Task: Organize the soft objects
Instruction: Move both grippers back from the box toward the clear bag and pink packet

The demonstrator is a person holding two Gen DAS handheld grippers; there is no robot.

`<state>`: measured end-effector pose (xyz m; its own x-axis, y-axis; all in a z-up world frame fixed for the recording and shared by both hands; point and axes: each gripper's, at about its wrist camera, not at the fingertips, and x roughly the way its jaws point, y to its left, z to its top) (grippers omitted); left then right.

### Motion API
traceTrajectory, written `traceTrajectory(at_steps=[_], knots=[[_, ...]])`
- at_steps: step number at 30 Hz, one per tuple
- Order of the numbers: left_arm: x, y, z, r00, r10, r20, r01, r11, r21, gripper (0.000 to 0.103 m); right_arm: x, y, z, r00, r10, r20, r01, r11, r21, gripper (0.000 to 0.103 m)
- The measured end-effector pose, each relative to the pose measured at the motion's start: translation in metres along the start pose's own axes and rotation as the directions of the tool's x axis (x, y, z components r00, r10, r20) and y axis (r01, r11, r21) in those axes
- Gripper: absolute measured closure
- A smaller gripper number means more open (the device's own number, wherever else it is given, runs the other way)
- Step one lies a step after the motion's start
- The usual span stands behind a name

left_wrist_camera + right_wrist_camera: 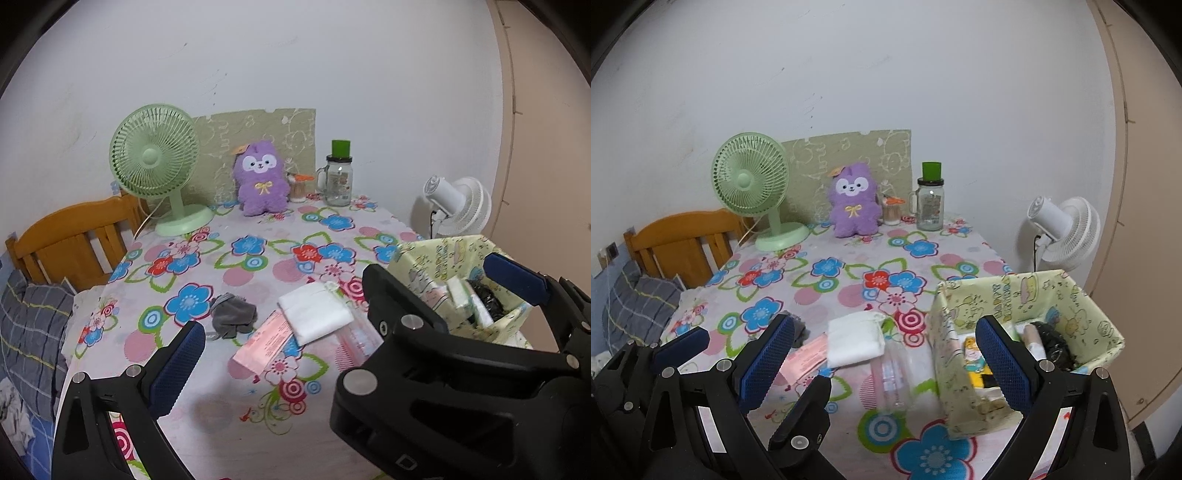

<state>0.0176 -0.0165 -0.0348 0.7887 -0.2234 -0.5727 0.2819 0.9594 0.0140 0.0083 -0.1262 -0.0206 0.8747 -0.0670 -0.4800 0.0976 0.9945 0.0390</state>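
On the flowered tablecloth (258, 406) lie a grey crumpled cloth (232, 314), a white folded pad (314, 312) and a pink packet (264, 341). A clear plastic pouch (895, 380) lies beside them. A pale green cartoon-print storage box (1027, 295) at the right holds several small items. It also shows in the left wrist view (424, 258). My left gripper (280, 332) is open and empty above the pad and packet. My right gripper (886, 358) is open and empty, over the pouch and the box's left wall. The left gripper (687, 339) shows at lower left.
At the table's back stand a green desk fan (159, 166), a purple plush toy (260, 177), a small jar of cotton swabs (297, 192) and a glass jar with green lid (338, 177). A white fan (461, 206) stands right; a wooden headboard (74, 240) and grey bedding (29, 332) left.
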Motion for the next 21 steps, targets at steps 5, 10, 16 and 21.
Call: traceTrajectory(at_steps=[5, 10, 16, 21], knots=[[0.011, 0.01, -0.007, 1.0, 0.005, -0.022, -0.005, 1.0, -0.008, 0.0, 0.011, 0.008, -0.006, 1.0, -0.003, -0.009, 0.003, 1.0, -0.006, 0.004], [0.026, 0.018, -0.012, 0.999, 0.009, -0.05, -0.009, 1.0, -0.011, 0.0, 0.028, 0.013, -0.013, 0.999, 0.002, -0.048, -0.002, 1.0, 0.004, 0.01], [0.046, 0.027, -0.018, 0.995, 0.02, -0.096, -0.022, 1.0, -0.012, 0.002, 0.049, 0.024, -0.019, 0.995, -0.011, -0.096, 0.008, 1.0, -0.025, 0.018], [0.063, 0.035, -0.023, 0.991, 0.022, -0.136, -0.025, 1.0, -0.02, 0.003, 0.066, 0.028, -0.026, 0.99, -0.011, -0.144, 0.007, 1.0, -0.025, 0.024]])
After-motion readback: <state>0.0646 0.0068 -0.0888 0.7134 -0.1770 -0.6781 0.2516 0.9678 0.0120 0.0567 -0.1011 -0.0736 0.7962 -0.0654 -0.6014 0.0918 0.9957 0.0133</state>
